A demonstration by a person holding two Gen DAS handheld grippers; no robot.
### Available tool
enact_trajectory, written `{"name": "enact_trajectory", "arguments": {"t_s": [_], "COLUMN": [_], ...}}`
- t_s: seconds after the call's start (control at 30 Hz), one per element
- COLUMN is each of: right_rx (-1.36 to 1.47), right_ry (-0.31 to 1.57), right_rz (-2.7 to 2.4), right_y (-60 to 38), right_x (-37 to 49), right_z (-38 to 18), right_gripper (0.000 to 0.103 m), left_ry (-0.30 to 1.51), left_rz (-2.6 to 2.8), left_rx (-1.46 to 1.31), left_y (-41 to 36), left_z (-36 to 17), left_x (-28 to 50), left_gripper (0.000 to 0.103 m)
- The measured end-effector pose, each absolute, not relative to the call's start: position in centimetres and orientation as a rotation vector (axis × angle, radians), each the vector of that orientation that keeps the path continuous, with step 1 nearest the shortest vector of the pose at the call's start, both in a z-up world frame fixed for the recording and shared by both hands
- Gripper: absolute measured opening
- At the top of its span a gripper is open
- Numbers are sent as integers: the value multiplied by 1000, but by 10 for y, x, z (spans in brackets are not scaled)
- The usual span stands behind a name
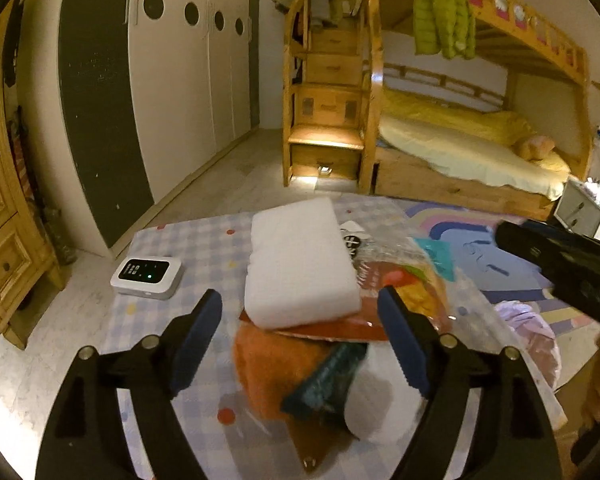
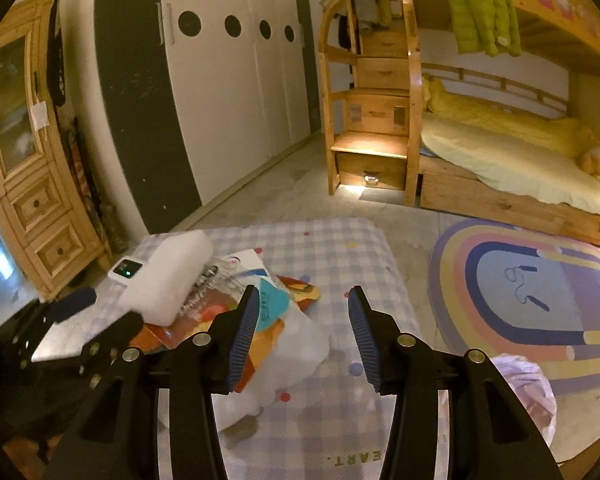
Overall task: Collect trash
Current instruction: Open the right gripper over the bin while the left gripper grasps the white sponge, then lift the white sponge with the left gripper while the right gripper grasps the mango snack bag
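A pile of trash lies on a checkered cloth-covered table [image 1: 172,248]. On top is a white foam block [image 1: 300,264], over orange and red wrappers [image 1: 276,364], a dark green wrapper [image 1: 328,380] and clear plastic [image 1: 404,256]. My left gripper [image 1: 302,340] is open, its fingers either side of the pile's near end. My right gripper [image 2: 302,336] is open and empty above the table, with a crumpled clear plastic bag [image 2: 296,348] and colourful wrappers [image 2: 268,304] beside its left finger. The foam block [image 2: 168,276] lies further left in the right wrist view.
A small white device [image 1: 146,276] with a green light sits on the table's left side. A pale plastic bag [image 2: 528,392] stands at the table's right edge, over a rainbow rug [image 2: 540,292]. A wooden cabinet [image 2: 28,168], white wardrobe and bunk bed [image 1: 460,140] surround the room.
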State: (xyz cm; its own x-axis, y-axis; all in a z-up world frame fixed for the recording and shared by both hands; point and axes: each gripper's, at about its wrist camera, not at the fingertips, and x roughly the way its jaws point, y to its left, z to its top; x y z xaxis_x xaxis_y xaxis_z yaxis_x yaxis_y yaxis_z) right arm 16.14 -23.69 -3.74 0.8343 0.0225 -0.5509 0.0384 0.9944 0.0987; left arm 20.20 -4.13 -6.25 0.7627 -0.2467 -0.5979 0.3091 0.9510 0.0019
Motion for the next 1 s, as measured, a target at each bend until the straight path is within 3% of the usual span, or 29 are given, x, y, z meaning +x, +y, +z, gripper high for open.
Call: {"name": "enact_trajectory", "arguments": {"t_s": [0.23,0.37,0.43,0.67,0.8,1.0], "right_rx": [106,110,103,115,128,118], "right_ry": [615,621,624,629,642,662], "right_rz": [-38,-28,-17,49,80,114], "right_y": [-247,-246,-243,-234,-229,-218], "right_x": [166,165,164,161,173,198], "right_z": [-44,-46,-47,-50,-51,-53], "right_gripper": [53,53,53,53,40,39], "left_ry": [715,709,680,517,562,642], "left_rz": [-311,-300,-292,-222,-223,-233], "left_rx": [35,40,39,77,95,150], "left_y": [-45,-50,-49,-25,-17,-19], "left_z": [-70,-69,-65,-39,-46,-66], "left_x": [227,230,225,184,182,194], "left_gripper": [78,61,58,57,57,57]}}
